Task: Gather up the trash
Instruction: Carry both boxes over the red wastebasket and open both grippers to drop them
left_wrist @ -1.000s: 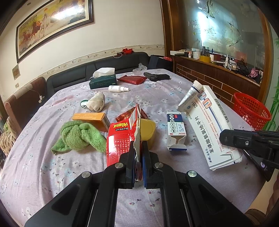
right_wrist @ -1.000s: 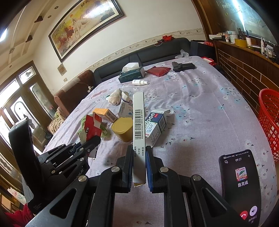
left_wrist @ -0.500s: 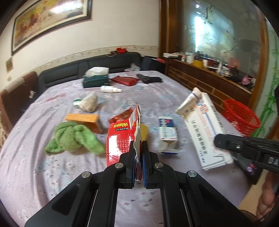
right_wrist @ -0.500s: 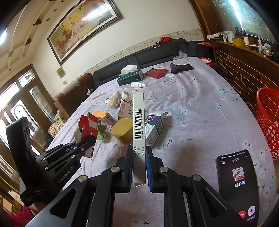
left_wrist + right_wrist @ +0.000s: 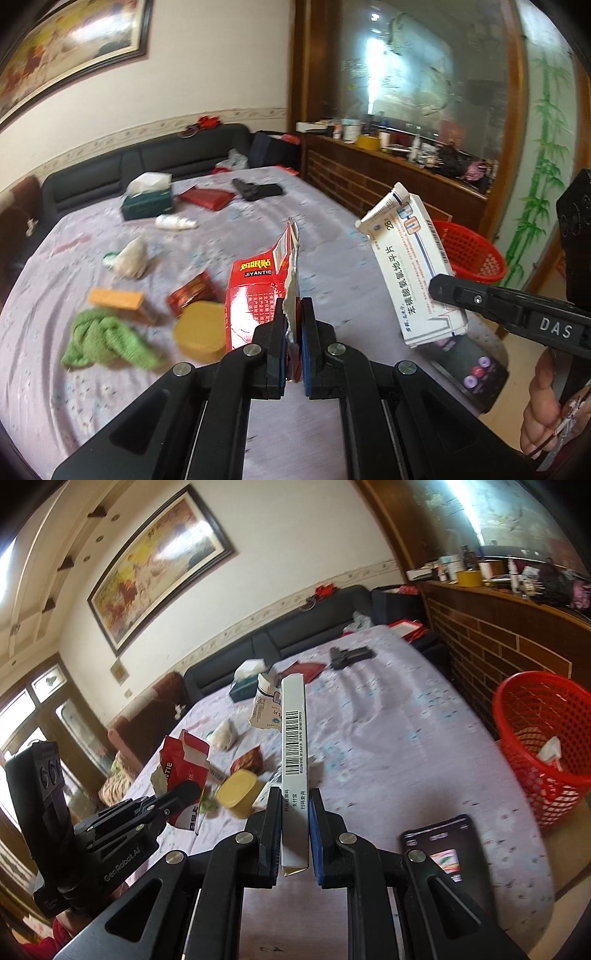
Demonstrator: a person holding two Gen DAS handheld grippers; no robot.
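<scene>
Since the earlier frames both grippers have lifted their loads off the table and swung toward the red basket (image 5: 543, 746), which now shows much larger in the right wrist view. The left gripper (image 5: 293, 354) is clamped on the torn flap of the red carton (image 5: 255, 295); the right gripper (image 5: 293, 834) is clamped on the long white medicine box (image 5: 293, 746), with a crumpled white tube poking out of its far end.

The basket stands on the floor just off the table's edge and already holds some white scrap, so the collecting looks partly done, with these two pieces in the air and not yet over the basket. Well away from the basket, on the far side of the two grippers, a green cloth (image 5: 107, 343), a yellow lid (image 5: 201, 330), an orange box (image 5: 116, 299), a red wrapper (image 5: 194, 295) and a wadded tissue (image 5: 131, 258) remain on the table (image 5: 92, 406).

The table wears a lilac flowered cloth. A phone (image 5: 439, 849) lies on it near the basket. A dark sofa, a framed painting and a brick-faced counter ring the room.
</scene>
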